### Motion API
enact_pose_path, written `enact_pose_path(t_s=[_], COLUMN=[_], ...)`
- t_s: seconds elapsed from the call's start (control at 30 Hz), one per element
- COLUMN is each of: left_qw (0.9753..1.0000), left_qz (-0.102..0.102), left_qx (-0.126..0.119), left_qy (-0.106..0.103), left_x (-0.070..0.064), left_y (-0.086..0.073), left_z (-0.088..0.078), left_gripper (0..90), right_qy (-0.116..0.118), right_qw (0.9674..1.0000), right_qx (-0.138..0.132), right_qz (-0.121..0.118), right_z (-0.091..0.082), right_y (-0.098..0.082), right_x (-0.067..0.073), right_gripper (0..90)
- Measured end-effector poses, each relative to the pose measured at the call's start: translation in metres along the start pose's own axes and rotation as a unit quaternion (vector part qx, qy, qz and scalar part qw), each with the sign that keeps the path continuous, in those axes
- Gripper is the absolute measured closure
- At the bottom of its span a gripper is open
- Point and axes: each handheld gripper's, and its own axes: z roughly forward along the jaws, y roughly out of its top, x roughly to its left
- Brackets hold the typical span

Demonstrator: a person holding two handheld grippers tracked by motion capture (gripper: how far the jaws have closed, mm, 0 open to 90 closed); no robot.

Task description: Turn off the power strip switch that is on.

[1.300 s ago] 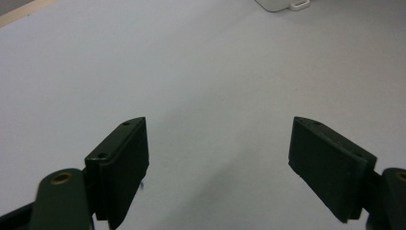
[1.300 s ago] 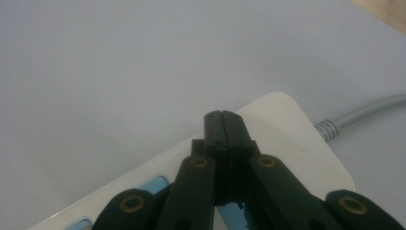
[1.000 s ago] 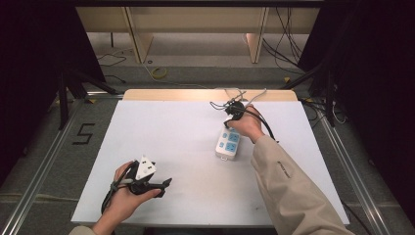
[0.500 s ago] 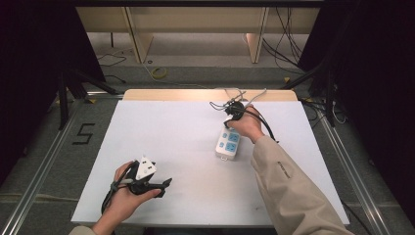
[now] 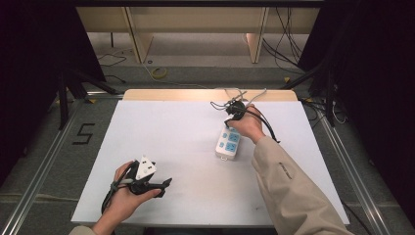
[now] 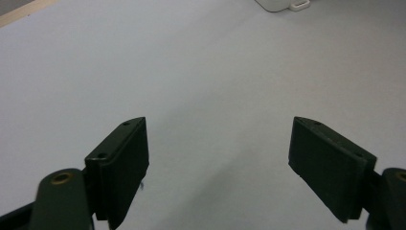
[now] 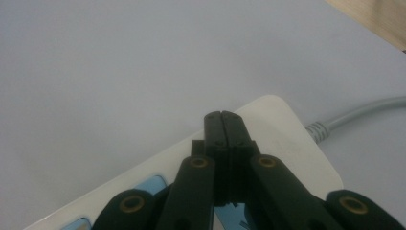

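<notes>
White counter [image 5: 195, 147] up close, and the left tongs [image 6: 218, 158] hang spread over bare surface, holding nothing. Farther out, the right tongs [image 7: 223, 125] sit pressed together above the white power strip [image 5: 229, 143], pinching nothing. Early days, I'd say: the strip is not yet gripped.

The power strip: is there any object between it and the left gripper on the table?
Nothing visible. The left gripper, jaws open, has bare white table ahead up to the power strip, where the shut right gripper is.
</notes>
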Motion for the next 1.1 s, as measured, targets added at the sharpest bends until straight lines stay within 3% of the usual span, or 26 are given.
enact_pose_path(t_s=[0.4, 1.1], left_qw=[1.0000, 1.0000], left_qz=[-0.001, -0.002], left_qx=[0.000, 0.001], left_qy=[0.001, 0.001], left_x=[0.000, 0.000], left_y=[0.000, 0.000], left_z=[0.000, 0.000], left_gripper=[21.4, 21.4], right_qy=[0.002, 0.007], right_qw=[0.9998, 0.9991], right_qx=[-0.016, -0.039], right_qz=[0.015, 0.019], right_z=[-0.008, -0.026], right_y=[-0.009, -0.027], right_x=[-0.005, -0.010], right_gripper=[90.0, 90.0])
